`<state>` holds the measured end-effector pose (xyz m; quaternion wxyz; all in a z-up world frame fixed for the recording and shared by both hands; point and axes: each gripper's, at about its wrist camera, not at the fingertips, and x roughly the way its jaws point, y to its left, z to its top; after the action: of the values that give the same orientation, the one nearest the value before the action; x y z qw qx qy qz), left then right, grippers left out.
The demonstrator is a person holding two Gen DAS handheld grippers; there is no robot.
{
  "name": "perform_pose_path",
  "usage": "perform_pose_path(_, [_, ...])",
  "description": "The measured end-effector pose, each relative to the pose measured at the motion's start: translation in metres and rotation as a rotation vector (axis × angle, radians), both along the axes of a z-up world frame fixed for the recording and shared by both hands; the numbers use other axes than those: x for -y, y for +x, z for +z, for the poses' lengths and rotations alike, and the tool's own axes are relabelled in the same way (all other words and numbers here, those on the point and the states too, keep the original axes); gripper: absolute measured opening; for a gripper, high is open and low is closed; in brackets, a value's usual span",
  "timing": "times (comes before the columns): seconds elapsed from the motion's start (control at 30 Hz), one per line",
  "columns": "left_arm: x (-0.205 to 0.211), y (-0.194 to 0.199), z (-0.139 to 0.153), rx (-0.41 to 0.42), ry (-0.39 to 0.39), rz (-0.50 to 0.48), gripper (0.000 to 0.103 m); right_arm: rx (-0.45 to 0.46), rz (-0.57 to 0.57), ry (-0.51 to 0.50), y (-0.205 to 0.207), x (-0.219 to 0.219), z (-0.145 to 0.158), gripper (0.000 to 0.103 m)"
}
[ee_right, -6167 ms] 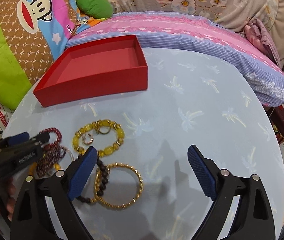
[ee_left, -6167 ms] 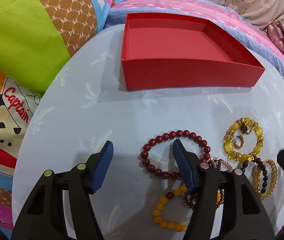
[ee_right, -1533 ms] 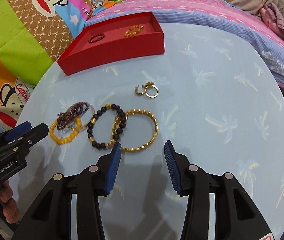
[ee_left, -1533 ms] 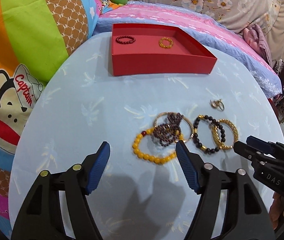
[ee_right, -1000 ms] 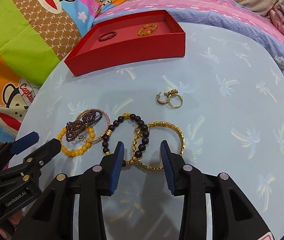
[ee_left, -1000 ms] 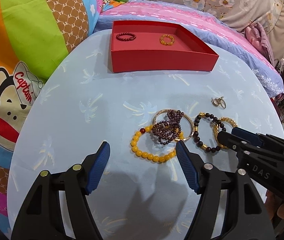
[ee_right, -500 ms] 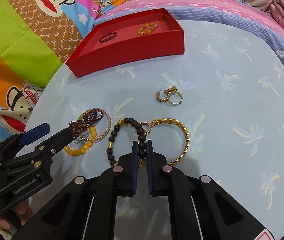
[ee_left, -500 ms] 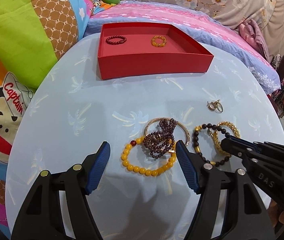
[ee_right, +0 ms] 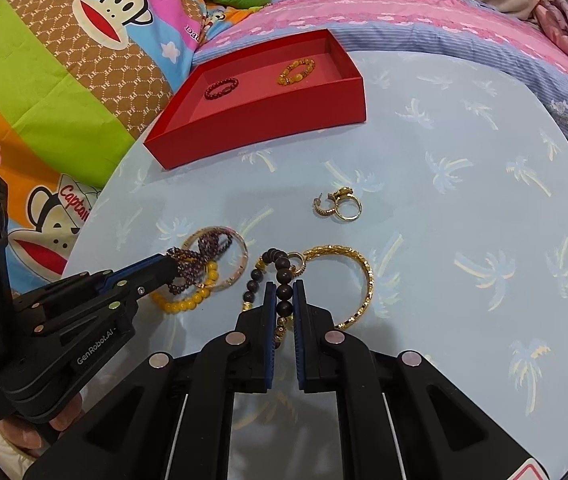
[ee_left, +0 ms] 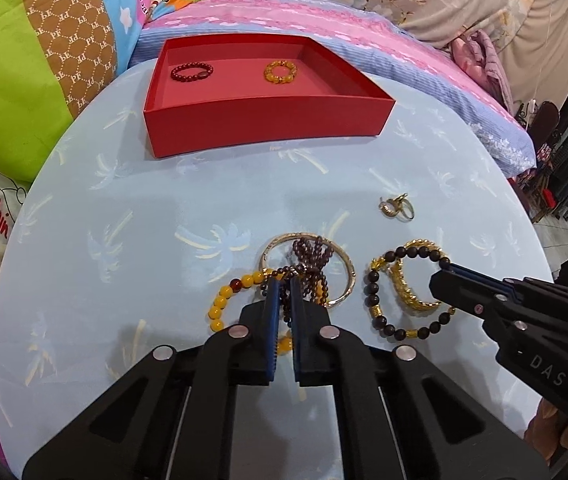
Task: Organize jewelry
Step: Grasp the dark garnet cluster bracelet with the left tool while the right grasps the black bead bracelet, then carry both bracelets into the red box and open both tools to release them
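My left gripper is shut on the dark purple bead strand, which lies over a thin bangle and a yellow bead bracelet. My right gripper is shut on the black bead bracelet, which overlaps a gold bangle. The right gripper also shows in the left wrist view. The red box at the far side holds a dark red bracelet and an amber bracelet. Two small gold rings lie on the table.
The round table has a light blue palm-print cloth. Colourful monkey-print cushions stand at the left. A pink and blue striped bedspread lies behind the table.
My left gripper has moved forward and shut on the purple strand. My right gripper, shut half a second ago, holds the black bracelet, whose near side has lifted slightly.
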<state>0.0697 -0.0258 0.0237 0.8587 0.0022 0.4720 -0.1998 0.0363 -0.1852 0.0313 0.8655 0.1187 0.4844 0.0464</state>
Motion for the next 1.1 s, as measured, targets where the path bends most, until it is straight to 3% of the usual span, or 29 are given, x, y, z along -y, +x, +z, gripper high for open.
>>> perform_pose_path(0.63, [-0.006,-0.009,0.078,0.099,-0.097,-0.020,0.003,0.138,0.000,0.023,0.004,0.011,0.064,0.008])
perform_pose_path(0.83, [-0.006,0.021,0.109,0.162,-0.111,-0.019,0.003,0.190,0.023,-0.003,0.042,0.013,0.086,0.008])
perform_pose_path(1.1, [0.000,0.102,0.137,0.232,-0.124,0.015,0.003,0.244,0.044,0.016,0.132,0.009,0.113,0.008])
